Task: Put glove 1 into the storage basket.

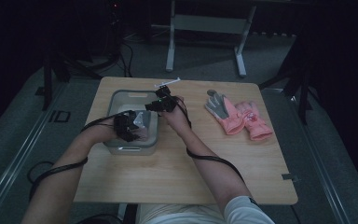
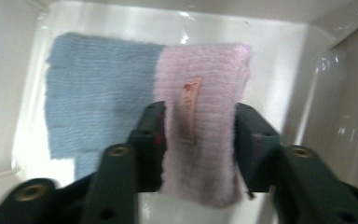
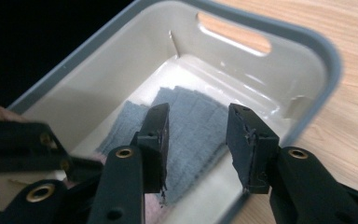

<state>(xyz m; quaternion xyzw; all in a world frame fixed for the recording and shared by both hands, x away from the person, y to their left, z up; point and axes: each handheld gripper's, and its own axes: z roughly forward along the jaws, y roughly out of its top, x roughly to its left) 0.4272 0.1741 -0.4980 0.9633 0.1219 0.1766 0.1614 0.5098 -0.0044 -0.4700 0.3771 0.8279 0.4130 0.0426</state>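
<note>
Knit glove, blue half + pink cuff, lies flat on the floor of the grey bin, which sits upper left of centre on the table in the high view. In the left gripper view the glove fills mid-frame, bin walls close on both sides, bare floor along the top edge.

Left gripper is down inside the bin, jaws partway apart, straddling the pink cuff w/ pads right at its edges; can't tell if they press it. Not much room there: walls hem it left, right and front.

Right gripper is at the bin's right rim, jaws partway apart, nothing between them; in the right gripper view the blue half lies beyond the tips, apart from them.

Pink glove pair lies upper right on the table, well apart from the bin. Table front + right are bare wood, lots of free room. Room dark; grey floor, white stand legs top centre.
</note>
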